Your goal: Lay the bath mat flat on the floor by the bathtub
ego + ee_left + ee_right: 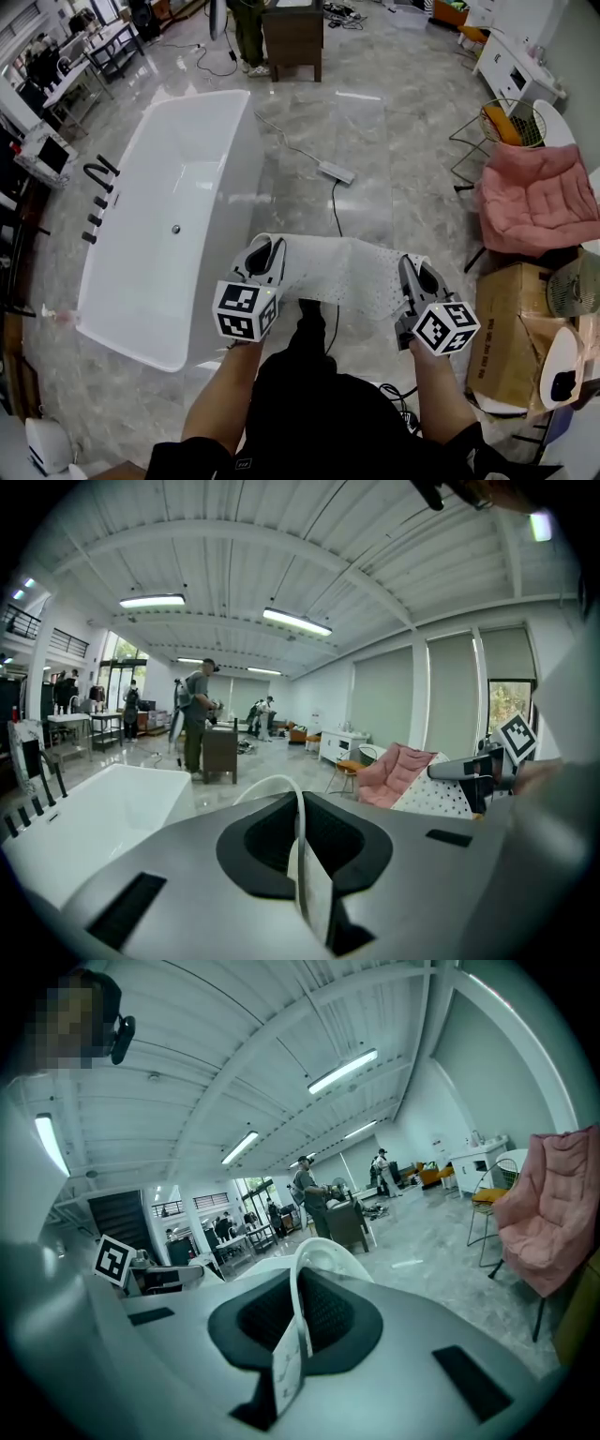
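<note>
Jaws of L gripper (265,251) & R gripper (419,272) both pinch bath mat (347,274) edge; hold taut, lower level onto floor (375,150) beside bathtub (178,187).

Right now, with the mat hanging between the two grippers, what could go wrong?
The cable crosses the floor beside the tub, just under the mat; laid there, the mat may hump over it. The left gripper and right gripper each pinch only a thin edge, so a tug could pull it free. The mat sags between them and may crease on landing.
</note>
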